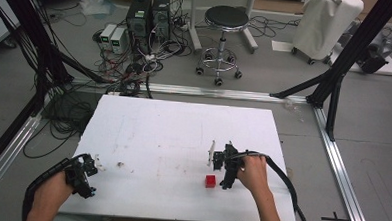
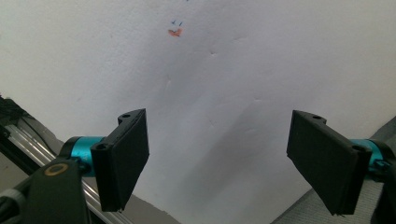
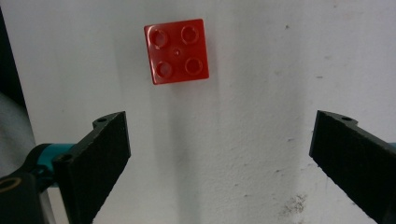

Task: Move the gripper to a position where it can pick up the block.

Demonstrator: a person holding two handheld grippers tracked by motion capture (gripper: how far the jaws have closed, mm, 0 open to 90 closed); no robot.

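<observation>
White counter (image 1: 172,139) carries a red brick (image 1: 210,181) near its front right, studs up; the right tongs (image 1: 225,168) hover just beside it, jaws wide and empty. Left tongs (image 1: 87,172) gape wide at the counter's front-left edge, holding nothing.

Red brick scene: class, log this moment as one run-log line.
right gripper: open, near red brick, apart | left gripper: open, empty, table's left edge | brick: flat, studs up
</observation>
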